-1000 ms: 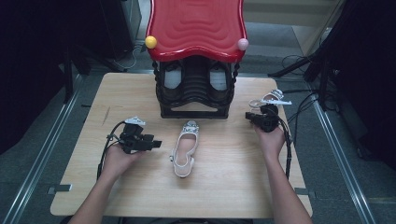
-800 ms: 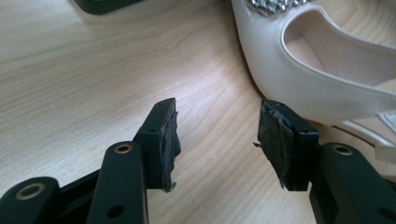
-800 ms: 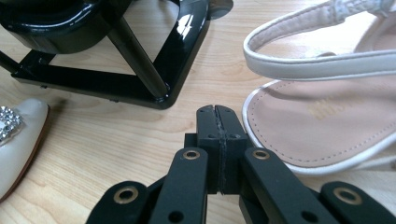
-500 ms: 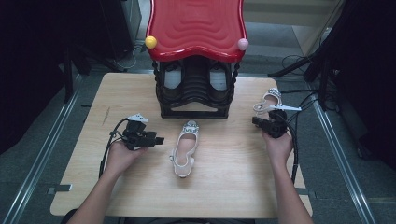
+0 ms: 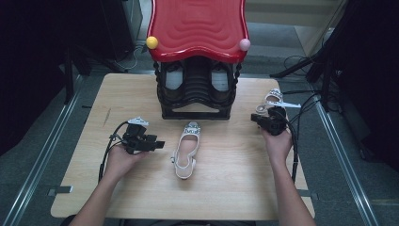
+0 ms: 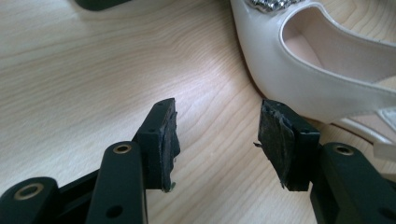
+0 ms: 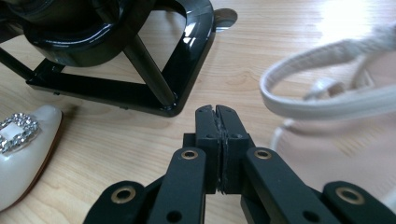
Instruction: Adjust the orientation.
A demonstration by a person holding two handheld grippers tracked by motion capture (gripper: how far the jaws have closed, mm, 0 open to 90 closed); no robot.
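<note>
Left gripper (image 5: pixel 157 144) low over the counter (image 5: pixel 94 197), jaws spread with nothing between — just beside the white shoe (image 5: pixel 187 148) lying mid-counter before the black rack (image 5: pixel 196 94). Second shoe (image 5: pixel 273 100) near the far right edge. Right gripper (image 5: pixel 256 117) just beside it — jaws pressed together, empty.

Two white shoes (image 5: pixel 187 149) (image 5: pixel 270 100), one black rack (image 5: pixel 196 89) and two claws (image 5: pixel 160 144) (image 5: pixel 254 117).
</note>
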